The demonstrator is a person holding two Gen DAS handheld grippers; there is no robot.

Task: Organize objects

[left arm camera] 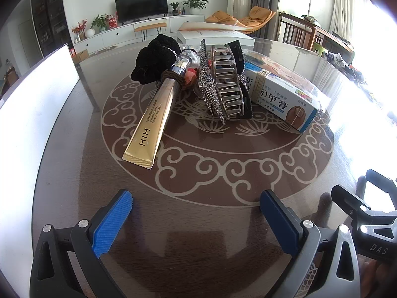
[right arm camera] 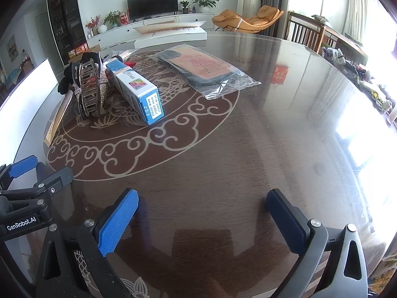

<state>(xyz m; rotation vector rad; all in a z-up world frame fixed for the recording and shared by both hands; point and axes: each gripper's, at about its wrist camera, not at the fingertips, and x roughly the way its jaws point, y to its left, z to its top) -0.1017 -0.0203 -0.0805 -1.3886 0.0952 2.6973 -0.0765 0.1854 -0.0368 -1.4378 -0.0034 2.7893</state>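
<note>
- Left gripper (left arm camera: 196, 221): fingers spread wide apart with nothing between them, hovering over the near part of the desk (left arm camera: 198, 260); blue ribbed pads (left arm camera: 111, 223) face inward.
- Right gripper (right arm camera: 202, 219): fingers likewise spread apart and empty, above bare desk surface; its frame shows at 4 o'clock in the left wrist view.
- Gold cream tube (left arm camera: 148, 124): lies at 11 o'clock from the left gripper, crimped end toward the camera, cap end resting on the pile behind it; a brown hair tie (left arm camera: 173, 78) wraps its neck.
- Black scrunchie (left arm camera: 153, 59): at 12 o'clock, behind the tube's cap.
- Rhinestone hair clip (left arm camera: 211, 84) and claw hair clip (left arm camera: 228, 84): just beside each other, right of the tube.
- Blue-and-white ointment box (left arm camera: 282, 96): at 1 o'clock, touching the clips, bound with a rubber band (left arm camera: 260, 84).
- Bagged phone case (right arm camera: 206, 72): in a clear plastic bag at 12 o'clock in the right wrist view, apart from the box.
</note>
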